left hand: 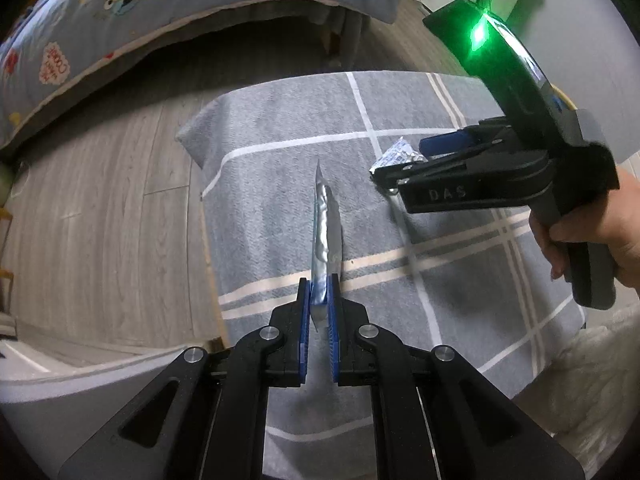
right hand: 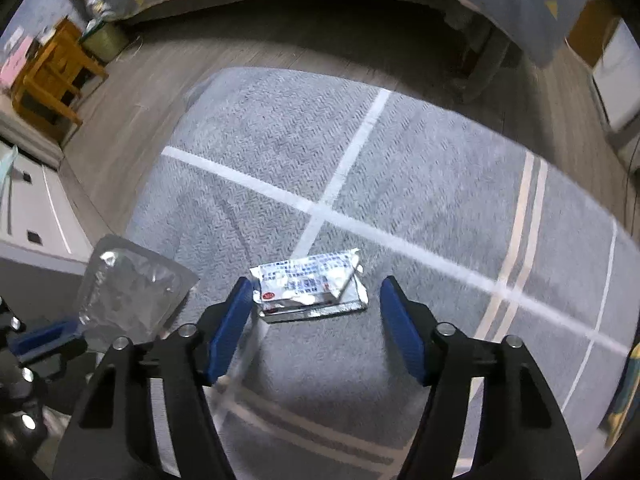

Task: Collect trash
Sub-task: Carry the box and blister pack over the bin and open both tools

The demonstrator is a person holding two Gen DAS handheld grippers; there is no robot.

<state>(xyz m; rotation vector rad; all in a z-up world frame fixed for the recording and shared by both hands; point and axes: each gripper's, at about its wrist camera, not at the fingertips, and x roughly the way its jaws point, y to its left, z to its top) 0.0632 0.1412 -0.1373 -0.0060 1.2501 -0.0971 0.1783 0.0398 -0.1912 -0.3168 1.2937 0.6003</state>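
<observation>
Landmark: grey rug [left hand: 280, 184] with white grid lines, on a wood floor [left hand: 100, 184].

1. Bed [left hand: 120, 12]. Beyond the rug's far edge, under a blue cartoon-print cover. The right wrist view adds a yellow wooden stand [right hand: 52, 76] off the rug's far-left corner, which the left view does not show.

2. Left gripper [left hand: 319, 296]. Above the rug's near-left part. Fingers closed on a silvery pouch [left hand: 326, 224], held edge-on, so the left view shows only a thin blade shape. The right wrist view shows the same pouch [right hand: 128, 292] flat-on, crinkled and empty-looking, with the left gripper's blue pad [right hand: 44, 338] beneath it.

3. Wrapper [right hand: 310, 284]. White, printed, torn and folded, lying on the rug near a crossing of white lines. In the left view only a crumpled corner [left hand: 400, 154] shows past the right tool.

4. Right gripper [right hand: 316, 328]. Low over the rug, fingers [right hand: 230, 328] spread wide, one on each side of the wrapper, neither clearly touching it. The left view shows this tool side-on, with a green light on its body and a hand [left hand: 596, 236] on the handle; its opening cannot be judged there.

Step in hand, by judgement: first piece secured on the left, second being lined up on the right. The next move calls for lowering the right fingers to the rug and closing across the wrapper's short side; the flat foil may slide or buckle on the pile.
</observation>
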